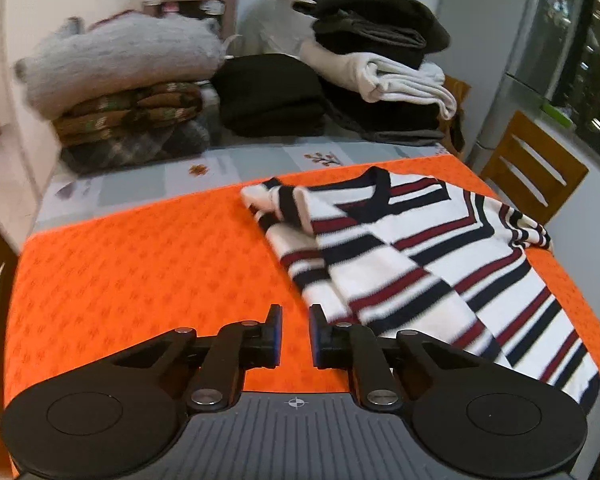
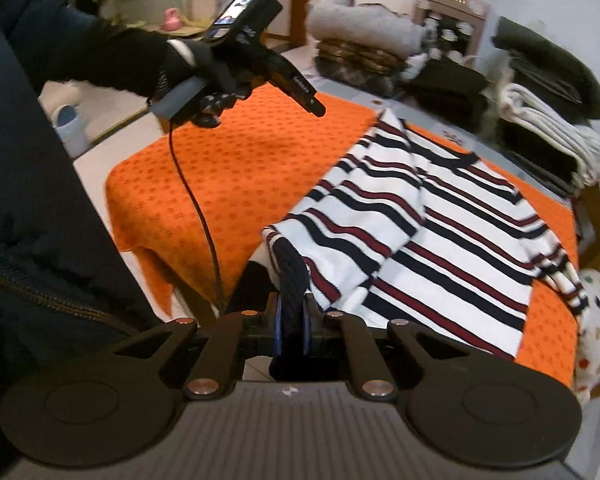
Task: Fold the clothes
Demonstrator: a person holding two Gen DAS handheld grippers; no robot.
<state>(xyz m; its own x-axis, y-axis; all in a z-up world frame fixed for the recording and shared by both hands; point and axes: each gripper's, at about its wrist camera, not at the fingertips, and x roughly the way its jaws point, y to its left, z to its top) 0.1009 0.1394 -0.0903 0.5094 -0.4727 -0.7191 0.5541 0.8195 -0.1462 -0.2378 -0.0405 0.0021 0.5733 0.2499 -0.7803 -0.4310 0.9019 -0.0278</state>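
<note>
1. In the left wrist view the left gripper [image 1: 295, 320] sits at lower centre with its jaws nearly together and nothing between the pads; only bare orange cloth [image 1: 140, 272] shows in the narrow gap.
2. In the right wrist view the right gripper [image 2: 293, 312] at lower centre is clenched on the dark hem edge of the striped sweater [image 2: 440, 240], which bunches up between the pads.
3. The sweater lies on the orange cloth on the right half of both views. Its neckline points to the far edge, one sleeve is folded across the body, and the other sleeve trails off towards the right edge.
4. The whole left half of the cloth is bare, up to its near and left edges.
5. Beyond the cloth's far edge stand stacks of folded clothes [image 1: 132, 92], filling the upper part of the frame.
6. Only the right wrist view shows the gloved left hand [image 2: 204, 80] at upper left, holding its tool above the cloth, with a cable [image 2: 196, 208] hanging down past the near edge.
7. Only the left wrist view shows a wooden chair [image 1: 536, 168] at the right edge.
</note>
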